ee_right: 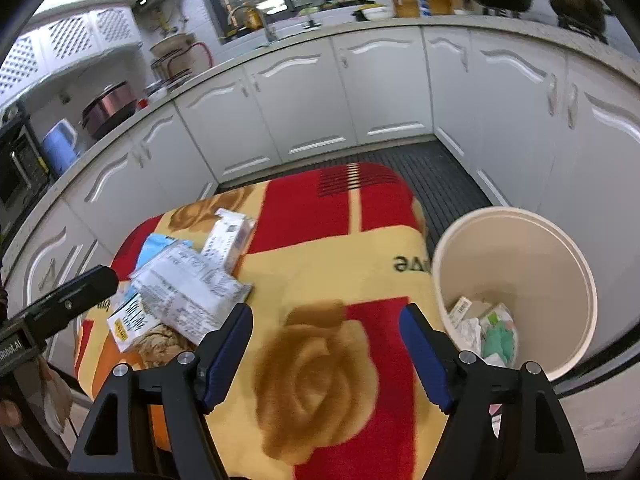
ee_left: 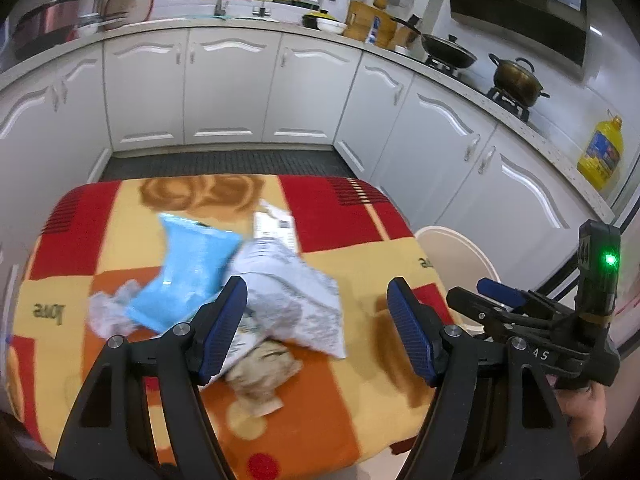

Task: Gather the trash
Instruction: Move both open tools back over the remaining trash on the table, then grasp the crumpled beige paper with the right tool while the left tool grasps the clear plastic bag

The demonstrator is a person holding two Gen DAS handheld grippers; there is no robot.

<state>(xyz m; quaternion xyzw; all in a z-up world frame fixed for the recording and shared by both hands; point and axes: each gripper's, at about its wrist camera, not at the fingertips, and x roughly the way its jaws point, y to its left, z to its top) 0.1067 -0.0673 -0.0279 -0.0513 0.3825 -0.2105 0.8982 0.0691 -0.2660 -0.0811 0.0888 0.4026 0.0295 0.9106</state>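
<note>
White kitchen cupboards curve round a small table (ee_left: 360,216) draped in a red, orange and yellow blanket, and it makes sense that the pale bin (ee_right: 516,216) stands hard against the table's edge: anything lifted off the cloth needs only a short swing to drop in. Some crumpled paper and wrappers already lie at its bottom.

The rest of the rubbish sits in one loose heap. Just ahead of the left gripper (ee_left: 318,324) and a little to its left lie a big white printed bag (ee_left: 296,292), a blue packet (ee_left: 192,272) beyond it, a crumpled tissue (ee_left: 108,312) further left, a white carton (ee_left: 276,224) at the far side and a brownish wrapper (ee_left: 260,368) nearest the fingers. Its jaws stand wide with nothing between them, likely readied for the bulky bag.

The right gripper (ee_right: 326,348) also gapes empty, hovering over bare cloth, the heap off to its left and the bin close on its right.
</note>
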